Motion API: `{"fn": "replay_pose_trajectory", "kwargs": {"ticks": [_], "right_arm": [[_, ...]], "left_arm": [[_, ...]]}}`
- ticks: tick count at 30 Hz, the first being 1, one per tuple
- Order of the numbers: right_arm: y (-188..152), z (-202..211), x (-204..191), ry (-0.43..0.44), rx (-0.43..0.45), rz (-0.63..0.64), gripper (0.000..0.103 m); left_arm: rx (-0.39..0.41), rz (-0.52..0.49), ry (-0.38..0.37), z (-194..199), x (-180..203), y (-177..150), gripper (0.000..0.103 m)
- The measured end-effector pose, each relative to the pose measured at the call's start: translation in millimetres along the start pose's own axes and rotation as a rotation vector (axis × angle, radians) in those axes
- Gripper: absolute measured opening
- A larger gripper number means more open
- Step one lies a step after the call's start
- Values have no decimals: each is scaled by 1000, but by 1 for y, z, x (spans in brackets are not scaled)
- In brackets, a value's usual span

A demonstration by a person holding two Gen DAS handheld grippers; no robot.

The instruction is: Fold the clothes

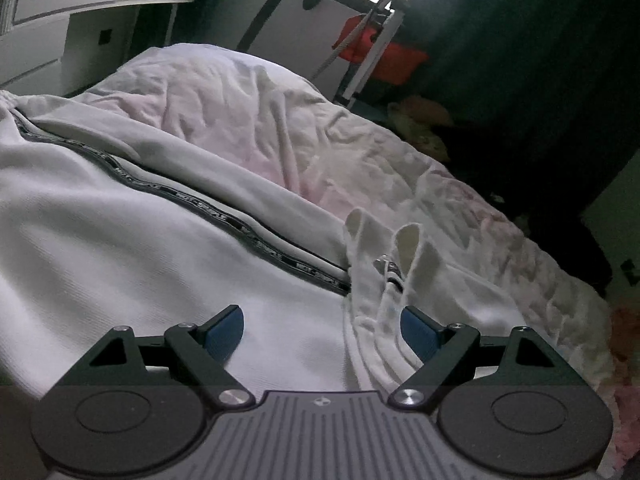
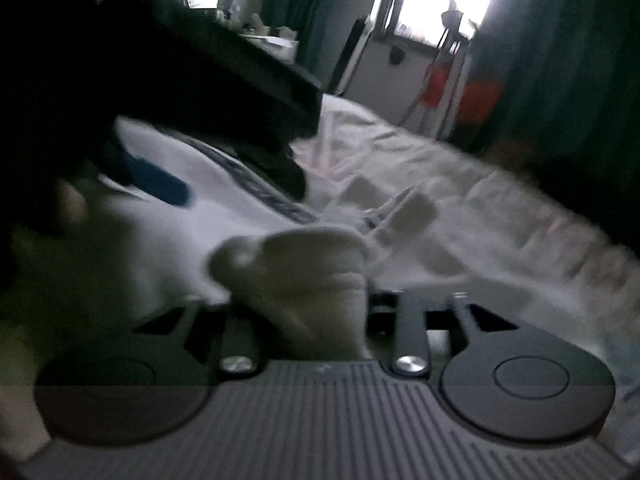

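one white garment (image 1: 160, 248) | on one bed (image 1: 440, 184) | two drawstrings (image 1: 408, 248)

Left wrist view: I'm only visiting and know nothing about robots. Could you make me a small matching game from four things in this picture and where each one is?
Things:
1. white ribbed garment with a black lettered stripe
2. crumpled pale pink bedsheet
3. red fabric bundle
4. white drawer unit

Places:
a. far back, right of centre
b. top left corner
c. right below the open left hand-held gripper
d. spread out beyond the garment

Pairs: 1-c, 2-d, 3-a, 4-b
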State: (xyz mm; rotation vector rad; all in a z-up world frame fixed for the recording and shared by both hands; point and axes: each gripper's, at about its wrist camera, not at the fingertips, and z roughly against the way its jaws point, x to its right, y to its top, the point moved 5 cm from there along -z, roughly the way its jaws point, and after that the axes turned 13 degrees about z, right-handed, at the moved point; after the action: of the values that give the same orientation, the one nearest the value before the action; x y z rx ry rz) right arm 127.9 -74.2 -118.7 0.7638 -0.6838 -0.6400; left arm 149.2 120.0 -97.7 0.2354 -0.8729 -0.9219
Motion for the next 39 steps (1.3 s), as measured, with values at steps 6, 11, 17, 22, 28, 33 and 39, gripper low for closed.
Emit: {"fn": "replay_pose_trajectory", "kwargs": {"ticks": [6, 11, 17, 22, 28, 33, 39], "right_arm": [[-4, 53, 13, 132, -21, -201, 62], [-12, 83, 51, 101, -13, -387, 62], [-37, 69, 101, -104, -92, -465, 62], [-72, 38, 117, -98, -186, -635, 62], [-82, 25, 116, -70, -214, -702, 64], [-82, 33, 116, -67, -207, -722, 62], [-63, 59, 129, -61, -54, -737, 64]], "left_arm": [[-23, -2, -65, 5, 7, -11, 87], [-48, -51, -89, 7, 18, -30, 87], [-27, -154, -39, 5, 30, -51, 87], [-27, -197, -10, -2, 34, -61, 87], [-15, -234, 15, -7, 34, -67, 87], [-7, -250, 26, -7, 35, -69, 87], [-2, -264, 36, -8, 35, -71, 87]]}}
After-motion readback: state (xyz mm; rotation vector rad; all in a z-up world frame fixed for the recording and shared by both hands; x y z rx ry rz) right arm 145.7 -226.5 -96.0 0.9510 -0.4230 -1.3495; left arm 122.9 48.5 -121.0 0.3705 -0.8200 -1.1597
